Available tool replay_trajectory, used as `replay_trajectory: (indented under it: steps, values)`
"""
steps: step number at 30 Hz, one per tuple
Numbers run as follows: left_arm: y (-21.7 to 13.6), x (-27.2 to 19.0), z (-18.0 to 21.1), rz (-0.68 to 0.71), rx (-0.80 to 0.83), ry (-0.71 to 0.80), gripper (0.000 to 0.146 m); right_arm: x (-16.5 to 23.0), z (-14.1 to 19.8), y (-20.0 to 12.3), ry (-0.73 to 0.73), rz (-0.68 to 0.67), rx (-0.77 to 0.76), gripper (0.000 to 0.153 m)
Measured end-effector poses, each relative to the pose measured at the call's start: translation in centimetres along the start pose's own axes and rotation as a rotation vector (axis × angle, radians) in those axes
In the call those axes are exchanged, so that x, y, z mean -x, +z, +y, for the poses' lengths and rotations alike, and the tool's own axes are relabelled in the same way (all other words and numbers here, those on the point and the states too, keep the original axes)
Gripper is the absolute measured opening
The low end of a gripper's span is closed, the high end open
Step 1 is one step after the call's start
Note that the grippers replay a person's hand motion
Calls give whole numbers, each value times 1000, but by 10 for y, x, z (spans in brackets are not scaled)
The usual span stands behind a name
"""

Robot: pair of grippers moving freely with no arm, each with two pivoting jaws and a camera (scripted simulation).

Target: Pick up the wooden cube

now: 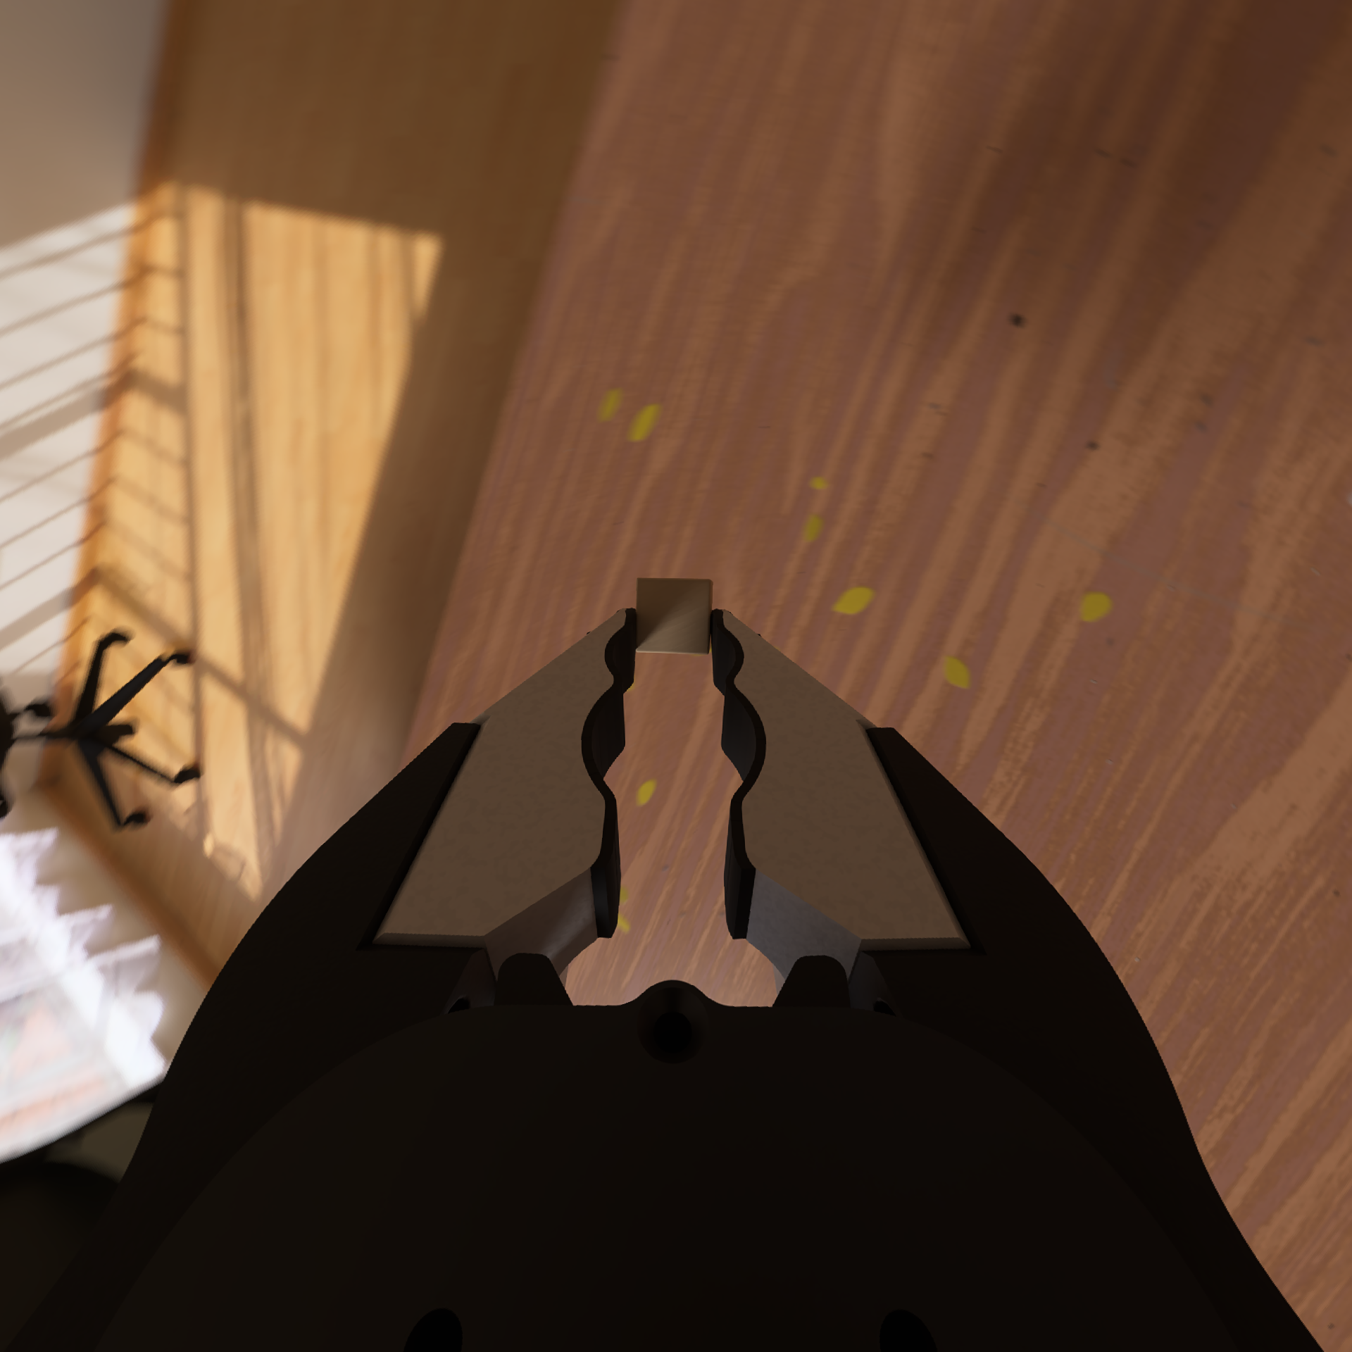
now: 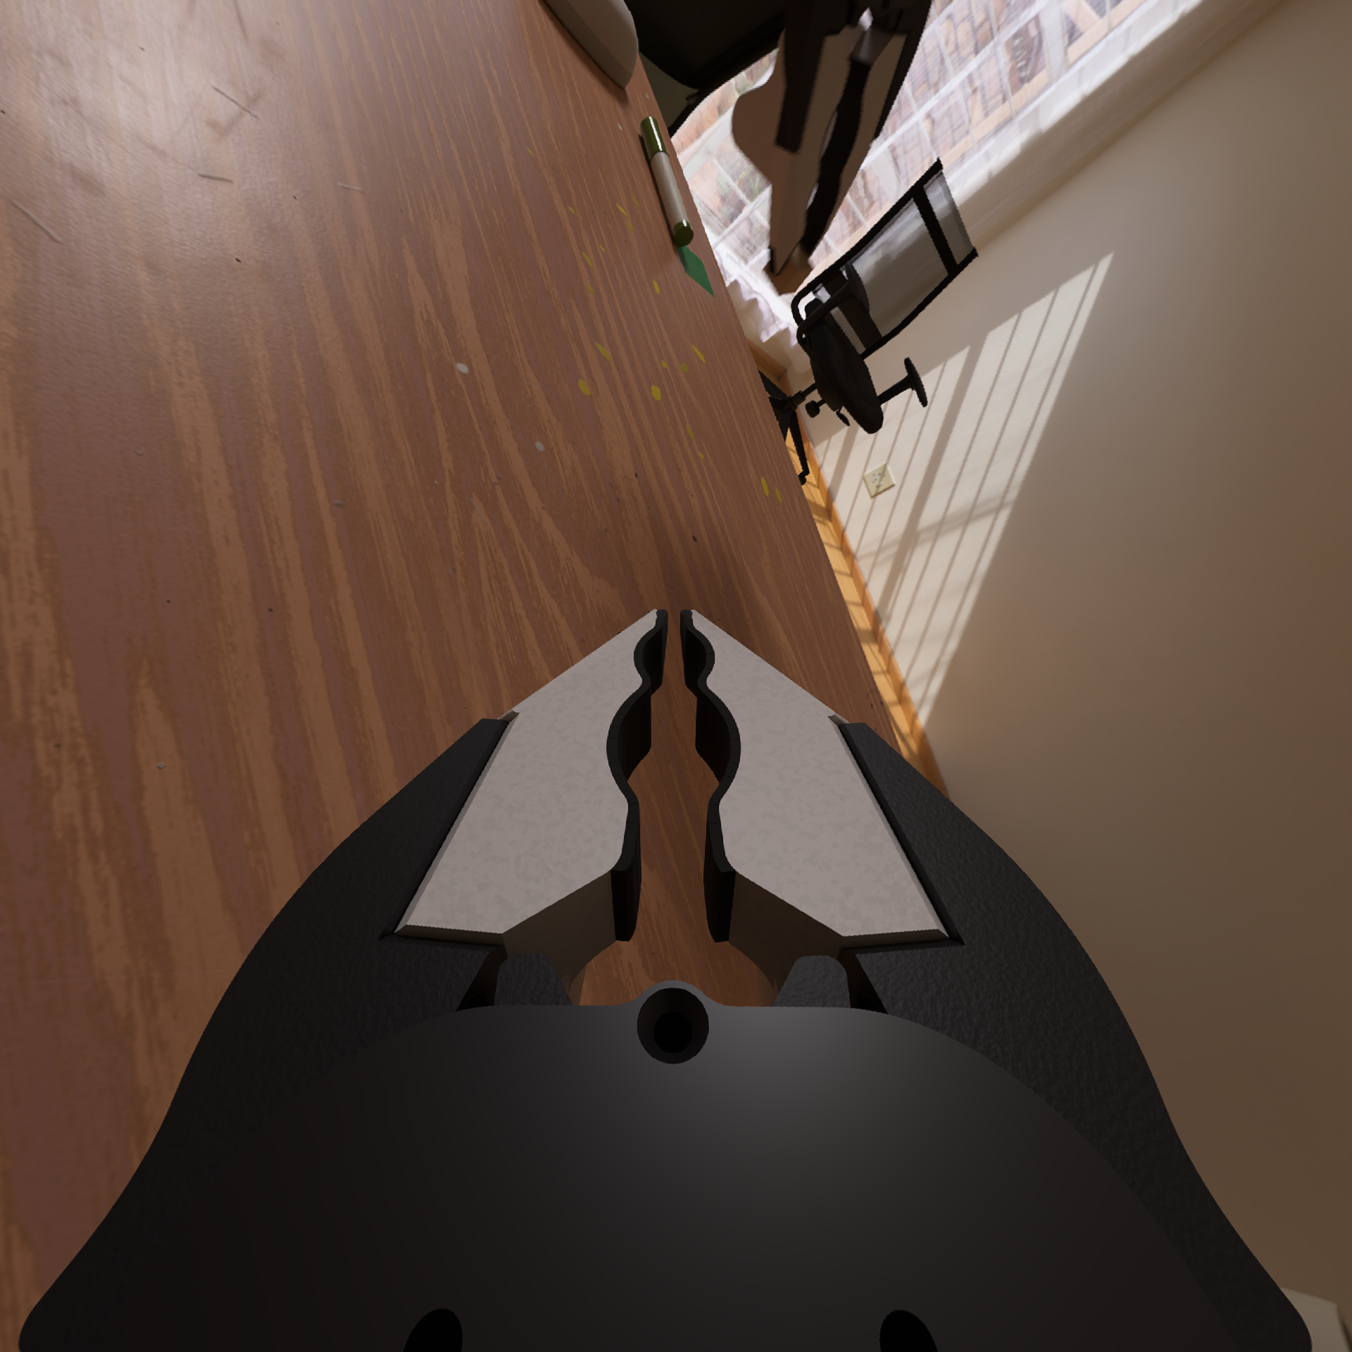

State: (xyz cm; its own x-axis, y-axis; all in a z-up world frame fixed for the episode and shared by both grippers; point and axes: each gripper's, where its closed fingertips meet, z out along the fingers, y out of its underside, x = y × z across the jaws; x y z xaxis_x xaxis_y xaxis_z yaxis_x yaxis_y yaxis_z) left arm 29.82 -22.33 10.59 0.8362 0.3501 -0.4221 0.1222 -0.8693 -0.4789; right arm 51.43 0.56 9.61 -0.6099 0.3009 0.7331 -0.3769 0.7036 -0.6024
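In the left wrist view a small pale wooden cube (image 1: pixel 674 613) sits between my left gripper's (image 1: pixel 673 631) two fingertips, which press its left and right sides. The brown wooden table (image 1: pixel 951 366) lies behind it, and I cannot tell whether the cube rests on it or is held above it. In the right wrist view my right gripper (image 2: pixel 674 622) is shut and empty, its tips nearly touching, over the same table (image 2: pixel 293 439) close to its right edge. The cube does not show in that view.
Yellow specks (image 1: pixel 852 600) dot the tabletop. A green-capped marker (image 2: pixel 666 179) and a green scrap (image 2: pixel 696 269) lie near the table's far edge. Beyond the edge are a black office chair (image 2: pixel 870 322), a chair base (image 1: pixel 110 724), the floor and a sunlit wall.
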Motion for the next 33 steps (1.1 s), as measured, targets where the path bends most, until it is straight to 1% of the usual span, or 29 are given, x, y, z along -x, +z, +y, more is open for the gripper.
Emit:
replay_trajectory:
  steps: [2,5,7,8,10,12,14,17,19,21,23,25,28,29,31,33]
  values:
    - [-20,18,-1,-97,-3,-67,20,1,-5,0,-22,-2,-6,3]
    - [-48,28,-8,-172,-29,-136,20,5,-8,1,-52,-19,3,4]
    - [-69,26,-22,-209,-74,-147,20,5,-6,5,-71,-16,26,4]
    - [-80,20,-35,-215,-119,-143,20,3,-3,7,-73,-11,45,4]
    - [-105,-9,-77,-167,-279,-92,20,0,2,10,-61,-5,70,4]
    - [-131,-54,-123,-79,-456,9,20,-4,5,10,-44,0,85,4]
    - [-148,-99,-158,3,-566,109,20,-8,4,9,-36,21,87,4]
    - [-157,-144,-187,32,-591,176,20,-10,-1,5,-9,30,55,4]
    - [-155,-168,-198,72,-594,179,20,-12,-4,3,-7,40,45,4]
    - [-148,-188,-202,136,-575,151,20,-19,-7,1,11,68,36,4]
    - [-141,-199,-205,184,-550,97,20,-32,-8,-3,97,114,32,4]
    - [-136,-203,-209,215,-542,33,20,-51,-4,-8,265,169,39,5]
    - [-133,-199,-221,268,-574,-90,20,-76,7,-21,525,193,-2,7]
    - [-133,-198,-226,299,-597,-140,20,-82,14,-27,603,187,-10,9]
    - [-135,-201,-238,426,-644,-242,20,-92,26,-42,763,145,-33,12]
    - [-139,-205,-252,548,-712,-329,20,-99,26,-60,927,50,-111,15]
